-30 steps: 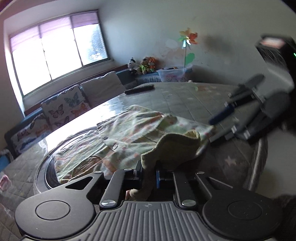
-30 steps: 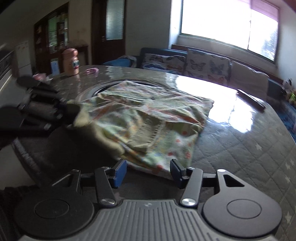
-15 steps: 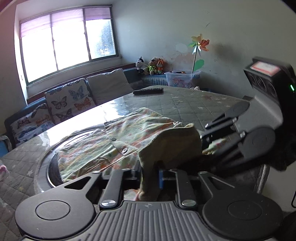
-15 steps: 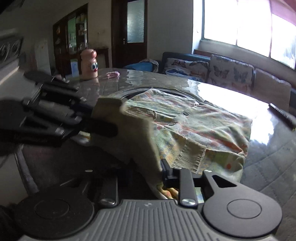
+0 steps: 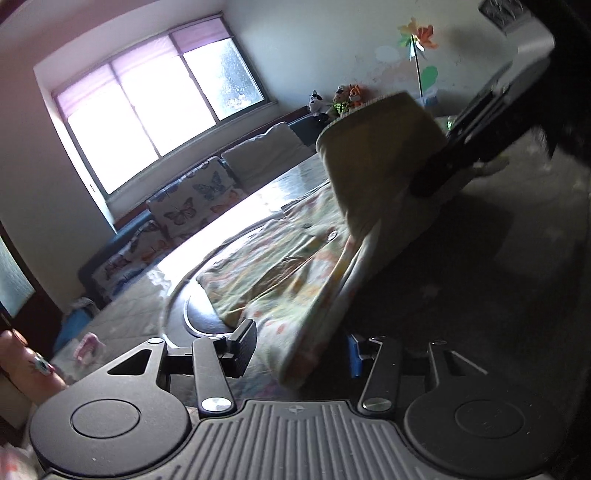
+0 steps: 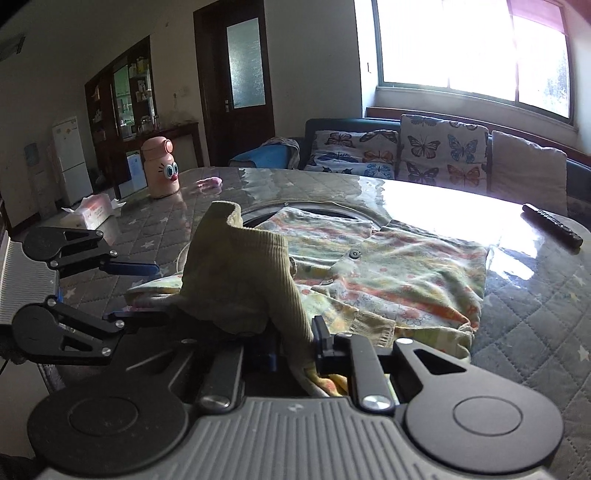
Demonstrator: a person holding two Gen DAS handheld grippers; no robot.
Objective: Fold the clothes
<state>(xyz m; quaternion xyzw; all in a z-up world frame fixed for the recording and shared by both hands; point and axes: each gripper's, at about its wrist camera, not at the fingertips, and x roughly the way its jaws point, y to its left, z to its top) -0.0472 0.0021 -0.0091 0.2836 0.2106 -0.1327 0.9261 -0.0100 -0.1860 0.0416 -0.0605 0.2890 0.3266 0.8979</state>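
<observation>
While the right gripper (image 6: 295, 345) clamps the floral cotton shirt's olive ribbed hem (image 6: 240, 273), it lifts.
Left gripper (image 5: 301, 345) jaws stand apart around the shirt's edge.

A pink bottle (image 6: 161, 167) with cartoon eyes is seen upright on the quilted tabletop (image 6: 535, 310), a tissue pack (image 6: 92, 214) near it and a small pink item (image 6: 209, 181) just beside. A dark remote (image 6: 552, 224) is laid at the far edge — well apart. Butterfly cushions (image 6: 441, 147) are lined along a sofa below the window (image 5: 159, 103); plush toys (image 5: 338, 101) and a pinwheel (image 5: 417, 35) are set against the wall.
</observation>
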